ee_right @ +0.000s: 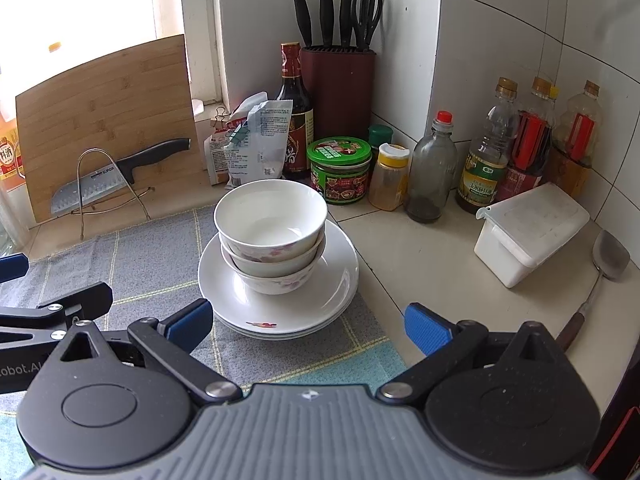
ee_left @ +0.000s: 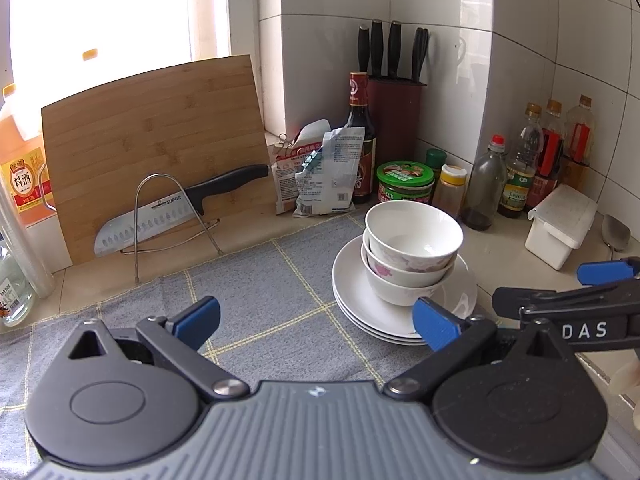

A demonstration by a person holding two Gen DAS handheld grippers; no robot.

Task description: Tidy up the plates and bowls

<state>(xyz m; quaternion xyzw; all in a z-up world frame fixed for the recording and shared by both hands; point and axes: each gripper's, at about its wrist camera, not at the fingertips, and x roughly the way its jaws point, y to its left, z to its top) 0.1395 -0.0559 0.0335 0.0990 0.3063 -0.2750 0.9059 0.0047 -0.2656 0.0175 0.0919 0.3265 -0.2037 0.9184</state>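
**Both grippers held apart and empty before the stacked dishes**

Three bowls (ee_right: 271, 236) are seen nested upright, one inside the other, on a stack of white plates (ee_right: 280, 304). The plates rest on the right edge of a grey checked cloth (ee_left: 256, 280) spread over the counter, and everything else is placed here relative to that stack.

The left gripper (ee_left: 316, 320) is held low over the cloth, just left of and in front of the stack, pointed level toward the back wall. Its jaws are spread wide with nothing between them; its right blue fingertip (ee_left: 434, 322) lies in front of the plates' near rim, though contact cannot be judged.

The right gripper (ee_right: 308, 326) is held directly in front of the stack, likewise level and low. Its jaws are spread wide and empty, with the near rim of the plates seen between the fingertips.

Behind the stack a green-lidded jar (ee_right: 339, 170) and a dark sauce bottle (ee_right: 294, 120) are seen. Further left of the stack, a cutting board (ee_left: 156, 148) is leaned against the window, with a knife (ee_left: 176, 210) propped in a wire rack before it. To the right of the stack a white lidded box (ee_right: 528, 232) stands on bare counter.
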